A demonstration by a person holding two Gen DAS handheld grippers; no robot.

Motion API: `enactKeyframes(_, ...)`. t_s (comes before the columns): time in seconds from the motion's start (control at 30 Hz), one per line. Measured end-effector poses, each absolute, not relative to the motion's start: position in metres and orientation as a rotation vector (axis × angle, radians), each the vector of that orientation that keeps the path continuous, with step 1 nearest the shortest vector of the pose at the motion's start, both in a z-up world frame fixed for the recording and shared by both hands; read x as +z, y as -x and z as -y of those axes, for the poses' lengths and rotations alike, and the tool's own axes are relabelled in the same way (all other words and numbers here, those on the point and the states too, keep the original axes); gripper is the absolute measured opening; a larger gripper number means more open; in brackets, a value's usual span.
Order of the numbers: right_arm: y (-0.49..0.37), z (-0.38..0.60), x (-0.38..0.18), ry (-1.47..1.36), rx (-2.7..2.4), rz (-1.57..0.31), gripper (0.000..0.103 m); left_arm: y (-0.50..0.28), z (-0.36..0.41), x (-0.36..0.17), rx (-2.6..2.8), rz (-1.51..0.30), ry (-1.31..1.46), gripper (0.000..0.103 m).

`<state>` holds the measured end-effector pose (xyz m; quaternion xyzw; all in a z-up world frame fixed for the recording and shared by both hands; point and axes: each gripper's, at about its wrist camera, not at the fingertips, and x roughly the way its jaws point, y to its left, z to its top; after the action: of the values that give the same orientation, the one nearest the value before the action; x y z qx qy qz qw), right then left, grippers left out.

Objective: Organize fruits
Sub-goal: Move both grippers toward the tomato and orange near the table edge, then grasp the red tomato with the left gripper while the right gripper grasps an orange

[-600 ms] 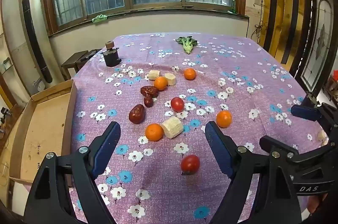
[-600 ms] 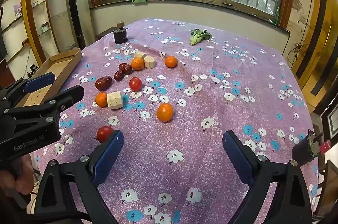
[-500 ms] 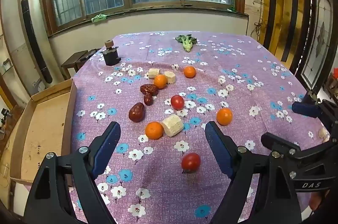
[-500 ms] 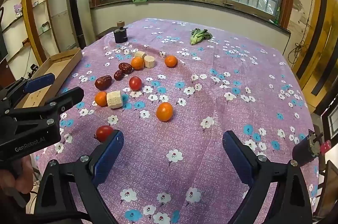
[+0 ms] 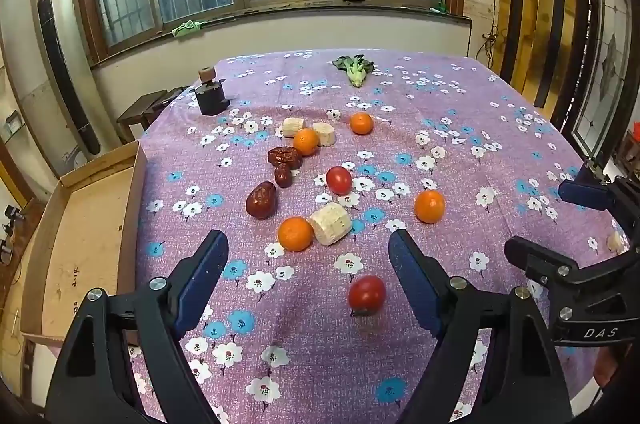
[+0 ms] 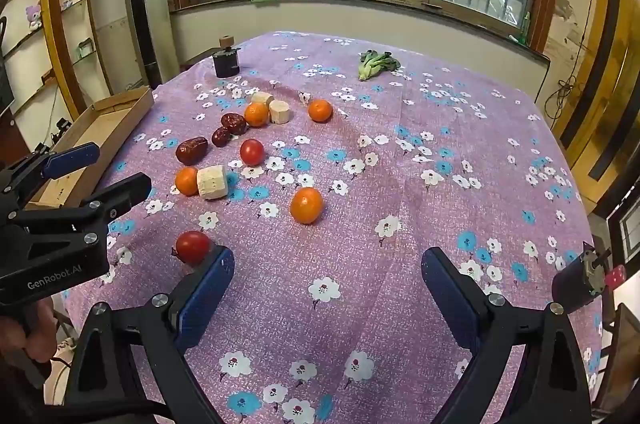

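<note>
Tomato (image 5: 366, 294) lies at one o'clock between my left gripper's (image 5: 308, 260) wide-open, empty jaws; I'd centre it, then close gently.

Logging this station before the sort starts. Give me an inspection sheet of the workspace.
Surface: floral purple tablecloth, lightly wrinkled.
Job's things: four oranges, nearest; two tomatoes, nearest; three red dates; three pale cut chunks, all loose.
Clutter: leafy green; dark jar; small motor at the table edge.
Grippers: left tool open, right tool open, both empty.
Cables: wire on right wall.
Surroundings: cardboard tray beside table; barred windows.
</note>
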<state>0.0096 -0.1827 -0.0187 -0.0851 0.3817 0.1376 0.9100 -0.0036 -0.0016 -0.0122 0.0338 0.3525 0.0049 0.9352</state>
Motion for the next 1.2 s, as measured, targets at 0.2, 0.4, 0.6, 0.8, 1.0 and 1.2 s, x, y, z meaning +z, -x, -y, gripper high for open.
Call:
enactKeyframes(0.2,-0.010,0.183,-0.020,0.184,0.276,-0.791,0.096,0.005,-0.002,-0.015,0.011,-0.732,-0.064,0.083)
enactKeyframes(0.4,-0.011,0.184,-0.020,0.184,0.276,-0.794,0.096,0.005,-0.003,-0.018,0.011,-0.742,-0.058,0.083)
enactKeyframes(0.6,-0.012,0.184,-0.020,0.184,0.277,-0.794,0.096,0.005,-0.005,-0.021,0.007,-0.752,-0.053,0.083)
enactKeyframes(0.8,-0.014,0.183,-0.023,0.181,0.285,-0.800,0.096,0.004,-0.014,-0.027,-0.030,-0.784,-0.012,0.083)
enactKeyframes(1.0,-0.021,0.183,-0.031,0.150,0.322,-0.812,0.096,-0.002,-0.031,-0.037,-0.050,-0.817,0.040,0.083)
enactKeyframes(1.2,-0.035,0.183,-0.041,0.104,0.377,-0.837,0.092,-0.010,-0.032,-0.054,-0.126,-0.886,0.065,0.083)
